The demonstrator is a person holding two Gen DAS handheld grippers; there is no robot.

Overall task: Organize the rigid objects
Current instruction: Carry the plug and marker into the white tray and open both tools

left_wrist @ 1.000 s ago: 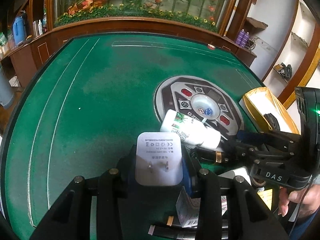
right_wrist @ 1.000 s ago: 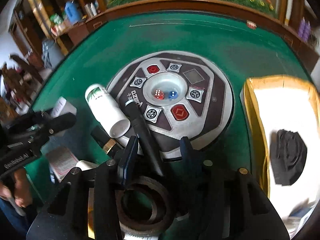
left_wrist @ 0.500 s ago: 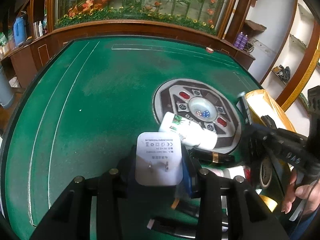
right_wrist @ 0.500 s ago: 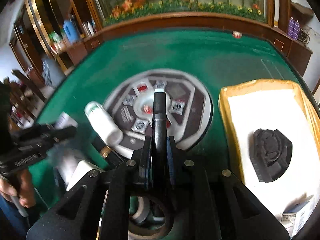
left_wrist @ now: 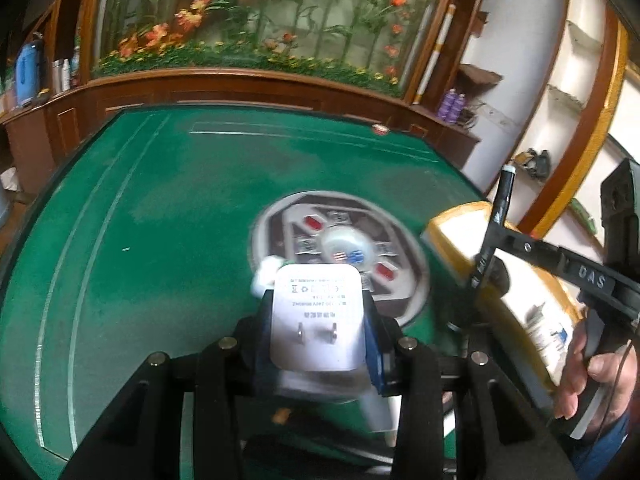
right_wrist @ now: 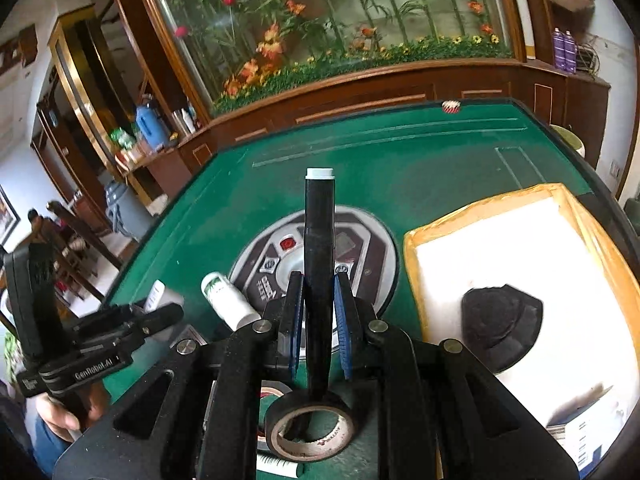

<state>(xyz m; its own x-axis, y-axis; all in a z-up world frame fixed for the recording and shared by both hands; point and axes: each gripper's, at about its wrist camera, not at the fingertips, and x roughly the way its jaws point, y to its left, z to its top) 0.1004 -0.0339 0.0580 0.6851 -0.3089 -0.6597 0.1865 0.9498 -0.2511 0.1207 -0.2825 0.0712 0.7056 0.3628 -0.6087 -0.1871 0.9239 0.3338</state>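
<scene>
marker: I have the black marker [right_wrist: 319, 264] clamped between the blue pads of the right gripper [right_wrist: 319, 320]. It is lifted clear of the table, its white cap end pointing to 12 o'clock in the right wrist view.

marker axis: long axis runs straight out along the fingers, so most of its length overhangs ahead of the grip; the lower end reaches back over the roll of black tape [right_wrist: 310, 426].

target bearing: the yellow-rimmed tray [right_wrist: 412, 280] lies at about 3 o'clock from the marker, near but not under it. A dark moulded piece [right_wrist: 500, 326] already sits on its white liner.

nearer hand: the right one, by my reading; the tray is on its own side.

left side: the left gripper [left_wrist: 318, 344] grips a white plug adapter [left_wrist: 318, 320], prongs facing the camera. The adapter is held above the felt, in front of the round dice console [left_wrist: 340, 256], with the tray out at 3 o'clock.

judgement: I would swing the marker toward 3 o'clock and lay it flat on bare liner, axis kept off the dark piece.

risk: a long overhang may pivot in the pads during the swing.

still on the felt: a white bottle [right_wrist: 228, 300] at 9 o'clock of the marker, beside the console.
</scene>
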